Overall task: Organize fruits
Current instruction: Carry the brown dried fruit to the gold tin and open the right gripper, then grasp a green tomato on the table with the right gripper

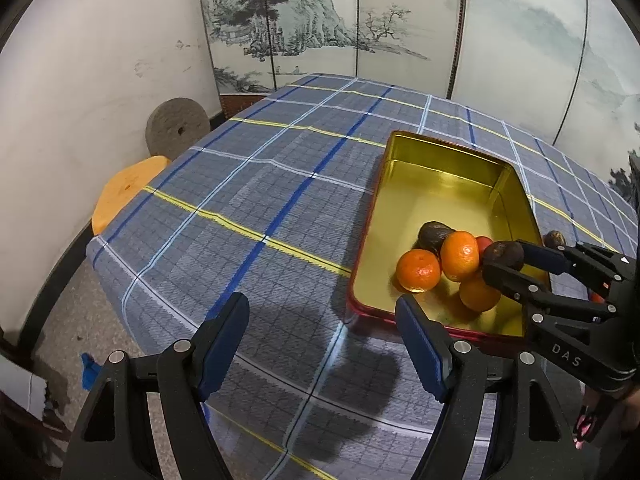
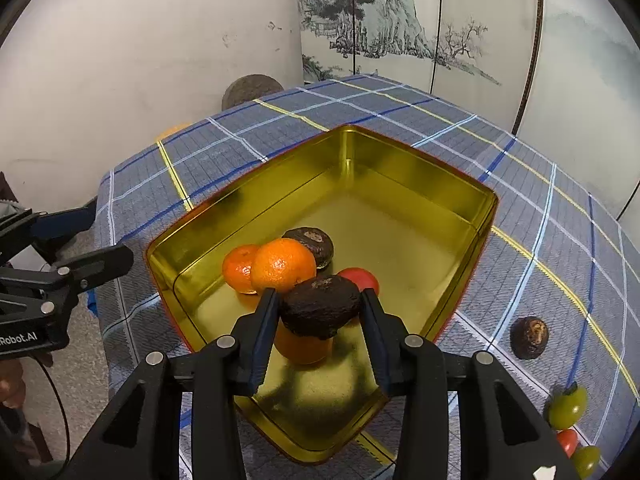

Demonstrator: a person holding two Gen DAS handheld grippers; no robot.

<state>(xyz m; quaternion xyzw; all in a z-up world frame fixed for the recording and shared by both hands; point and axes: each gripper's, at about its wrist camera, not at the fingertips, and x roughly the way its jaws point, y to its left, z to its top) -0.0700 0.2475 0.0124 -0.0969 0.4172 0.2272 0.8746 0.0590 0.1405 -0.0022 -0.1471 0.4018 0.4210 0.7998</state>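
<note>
A gold tin box (image 2: 420, 184) with a red outer rim sits on the plaid tablecloth; it also shows in the left wrist view (image 1: 400, 168). Inside lie three oranges (image 2: 282, 266), a dark wrinkled fruit (image 2: 314, 242) and a red tomato (image 2: 360, 278). My right gripper (image 2: 320, 306) is shut on a second dark wrinkled fruit (image 2: 320, 306) and holds it above the box, over an orange; it also shows in the left wrist view (image 1: 504, 254). My left gripper (image 1: 324, 316) is open and empty, over the cloth left of the box.
Right of the box on the cloth lie another dark fruit (image 2: 529, 338), two green tomatoes (image 2: 568, 408) and a red tomato (image 2: 568, 440). An orange stool (image 1: 128, 188) and a round grey stone (image 1: 176, 126) stand beyond the table's left edge. A painted screen (image 1: 320, 20) stands behind.
</note>
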